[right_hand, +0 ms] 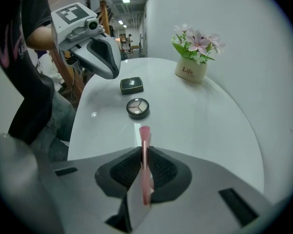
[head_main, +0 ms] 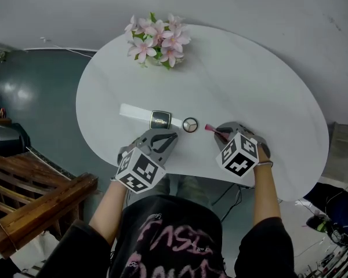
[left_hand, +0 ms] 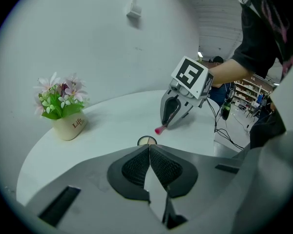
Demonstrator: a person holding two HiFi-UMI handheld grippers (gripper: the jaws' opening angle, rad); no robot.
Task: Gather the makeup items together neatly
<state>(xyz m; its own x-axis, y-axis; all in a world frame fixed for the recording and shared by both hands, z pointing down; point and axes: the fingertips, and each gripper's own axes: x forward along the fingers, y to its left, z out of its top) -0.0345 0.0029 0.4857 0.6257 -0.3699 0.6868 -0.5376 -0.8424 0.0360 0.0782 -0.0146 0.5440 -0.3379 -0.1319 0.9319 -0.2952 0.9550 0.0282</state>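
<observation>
Fingers [right_hand: 162, 169] of my right gripper [right_hand: 144, 165] were clamped on the pink stick [right_hand: 144, 140], its long axis aimed at twelve o'clock, straight at the round compact [right_hand: 137, 107] just ahead. From overhead, my left gripper [head_main: 166, 136] sat shut and empty at that compact's seven o'clock. Only the head view showed the white tube [head_main: 140, 114] running out to nine o'clock; my right gripper view caught just its black cap [right_hand: 131, 85].

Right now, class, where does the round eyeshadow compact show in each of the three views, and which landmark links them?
Head view: round eyeshadow compact mid-table, just right of the white tube.
Left gripper view: centre, just below the pink brush tip.
Right gripper view: near centre, beyond the brush.
Shared landmark: the potted flowers at the table's far edge.
</observation>
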